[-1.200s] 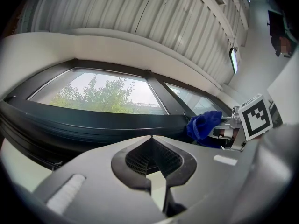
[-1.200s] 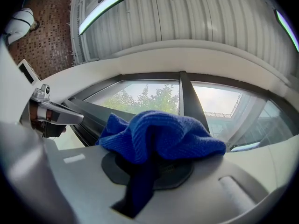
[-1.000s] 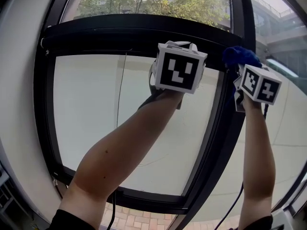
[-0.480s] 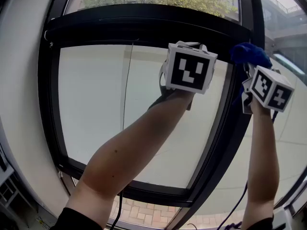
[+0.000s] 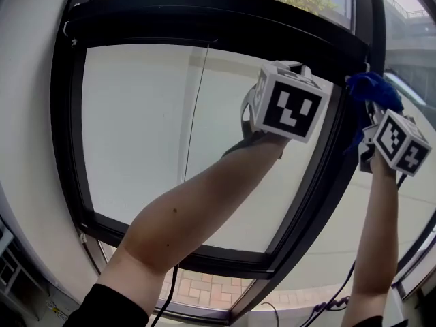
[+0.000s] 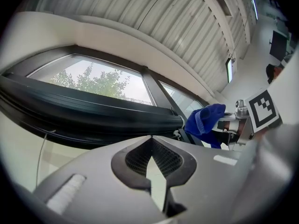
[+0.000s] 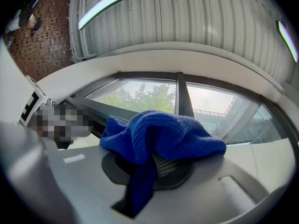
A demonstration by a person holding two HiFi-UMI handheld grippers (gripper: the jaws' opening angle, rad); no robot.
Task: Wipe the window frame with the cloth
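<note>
The right hand-held gripper (image 7: 156, 169) is clenched on the blue cloth (image 7: 163, 136), which is bunched up at the window frame's (image 5: 338, 162) upright post, just below its top crossbar. The left hand-held gripper (image 6: 150, 158), jaws pressed together on nothing, hovers just left of that post

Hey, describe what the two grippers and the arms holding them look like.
The left gripper and right gripper have grey bodies with black ribbed pads. The left cube and right cube are white with black square markers. Thin black cables hang below the arms. Forearms are bare; a dark sleeve shows at the left upper arm.
</note>
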